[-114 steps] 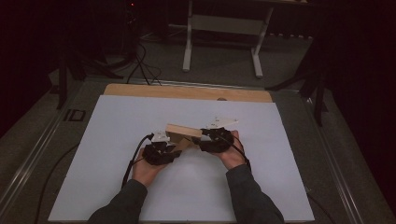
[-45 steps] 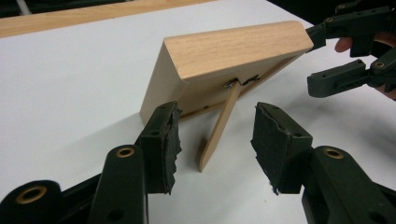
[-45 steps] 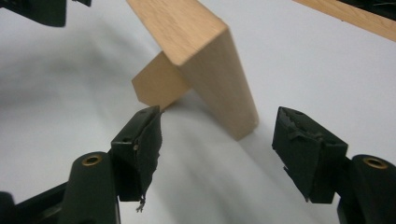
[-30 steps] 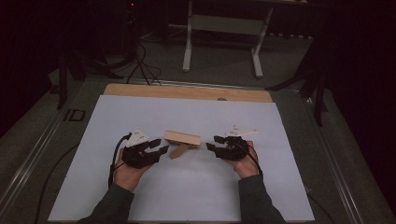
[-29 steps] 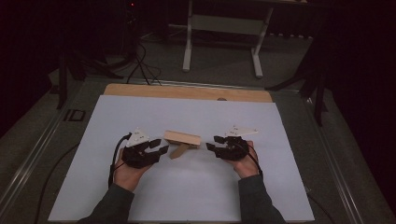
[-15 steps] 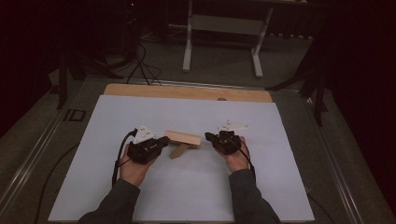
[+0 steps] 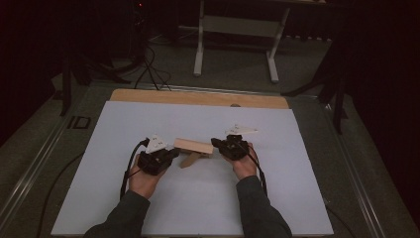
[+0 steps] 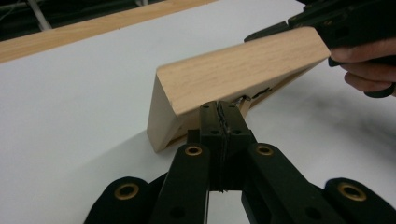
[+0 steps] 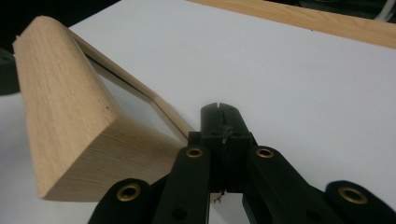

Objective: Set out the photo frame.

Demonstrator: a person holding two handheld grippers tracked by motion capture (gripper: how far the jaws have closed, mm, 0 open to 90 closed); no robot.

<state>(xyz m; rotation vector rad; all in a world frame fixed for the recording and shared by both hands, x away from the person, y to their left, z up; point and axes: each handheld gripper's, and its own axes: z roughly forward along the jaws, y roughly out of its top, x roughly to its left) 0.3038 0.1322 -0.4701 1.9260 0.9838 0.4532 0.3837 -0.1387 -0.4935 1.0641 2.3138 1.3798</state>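
Claws, high view: left claw (image 7: 171,154) and right claw (image 7: 215,144) sit at either end of a wood block (image 7: 193,146), each in a hand; both have just been closing.
Block, high view: lies mid-sheet on the white sheet (image 7: 124,124) covering the bench (image 7: 198,98); a thinner wood piece (image 7: 189,159) angles out beneath it toward the person.
Left claw, left gripper view: left claw (image 8: 219,112) with jaws pressed together, nothing between them, tips just under the block's near lower edge.
Block, left gripper view: block (image 8: 233,74) tilted, one long edge raised off the sheet; right claw (image 8: 336,21) and fingers (image 8: 369,65) at its far end.
Right claw, right gripper view: right claw (image 9: 219,119) with jaws closed flat on each other, nothing held.
Block, right gripper view: block (image 9: 65,107) just left of the jaws, leaning, a thin wood strip (image 9: 154,107) along its base beside the jaw tips; whether they touch cannot be told.
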